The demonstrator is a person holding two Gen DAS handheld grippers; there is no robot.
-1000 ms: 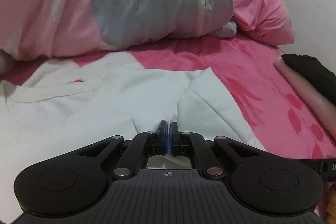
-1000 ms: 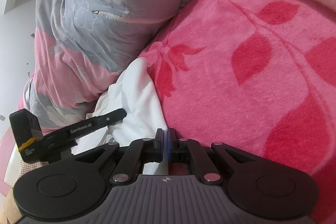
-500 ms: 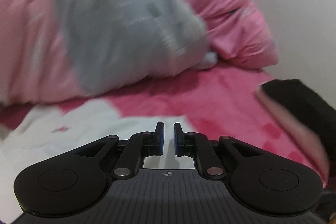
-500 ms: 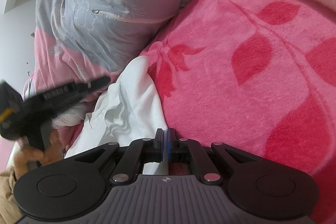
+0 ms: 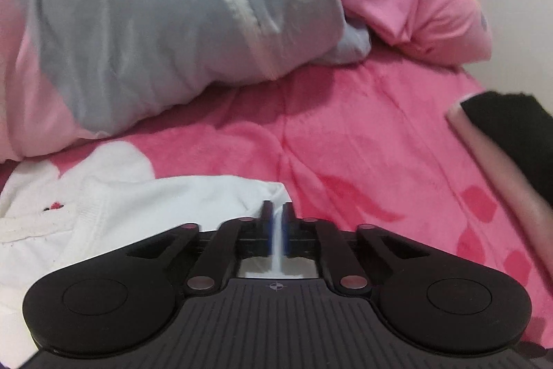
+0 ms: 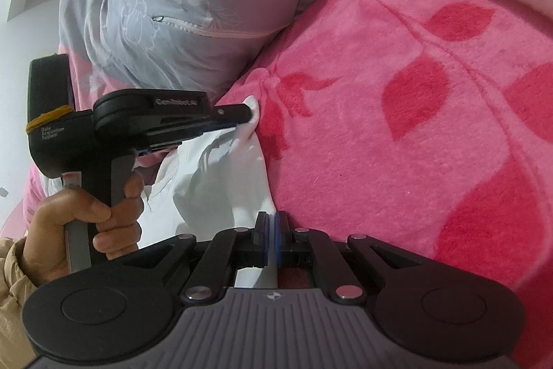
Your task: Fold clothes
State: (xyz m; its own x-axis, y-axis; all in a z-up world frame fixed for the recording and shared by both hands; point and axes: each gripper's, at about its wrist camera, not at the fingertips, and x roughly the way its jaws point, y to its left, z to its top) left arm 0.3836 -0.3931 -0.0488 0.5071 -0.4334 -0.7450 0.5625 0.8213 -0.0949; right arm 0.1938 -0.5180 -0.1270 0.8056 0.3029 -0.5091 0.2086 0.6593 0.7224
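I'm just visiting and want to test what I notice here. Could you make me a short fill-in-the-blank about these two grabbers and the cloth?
1. Both grippers pinch a garment whose colour is ____.
2. The garment lies on a blanket patterned with red ____.
3. In the right wrist view, the left gripper is held by a bare ____.
4. The quilt behind the garment is pink and ____.

Missing words: white; leaves; hand; grey

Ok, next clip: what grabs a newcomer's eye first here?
The hot-pink leaf-print blanket fills most of both views, with a white garment lying on it at lower left. In the right wrist view the left tongs pinch a white fabric corner, and the right tongs are shut on the garment's near edge. A grey-and-pink duvet is heaped behind.
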